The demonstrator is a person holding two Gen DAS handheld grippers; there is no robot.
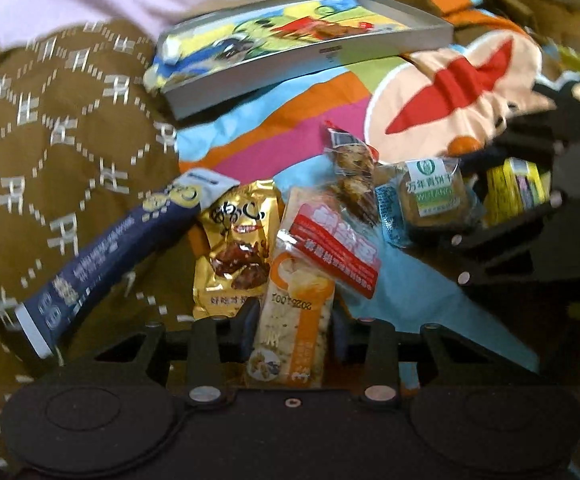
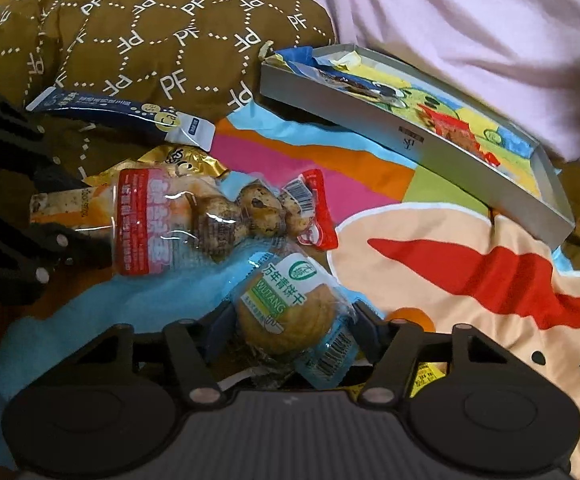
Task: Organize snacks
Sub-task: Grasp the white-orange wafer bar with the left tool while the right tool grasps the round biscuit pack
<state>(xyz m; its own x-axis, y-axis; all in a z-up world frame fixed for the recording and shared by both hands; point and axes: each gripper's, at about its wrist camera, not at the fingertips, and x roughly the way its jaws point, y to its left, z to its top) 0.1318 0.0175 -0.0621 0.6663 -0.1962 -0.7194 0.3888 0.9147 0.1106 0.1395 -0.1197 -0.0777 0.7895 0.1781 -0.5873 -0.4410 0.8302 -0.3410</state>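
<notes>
Snacks lie heaped mid-frame below the tin tray (image 1: 309, 60). Left tongs (image 1: 293, 320) clamp the orange cracker pack (image 1: 290, 320); right tongs (image 2: 286, 320) pinch the round biscuit (image 2: 286, 316). Slippery wrappers could slide free during lifting.

Bedding under and around the scene

A brightly striped cartoon blanket (image 1: 301, 92) with a big red-mouthed face (image 2: 469, 264) covers the middle. A brown quilt (image 1: 50, 128) printed with white letters inside dotted diamond shapes lies bunched along one side, touching the blanket's edge. Behind both, a pale pink sheet (image 2: 469, 32) lies in soft folds.
</notes>
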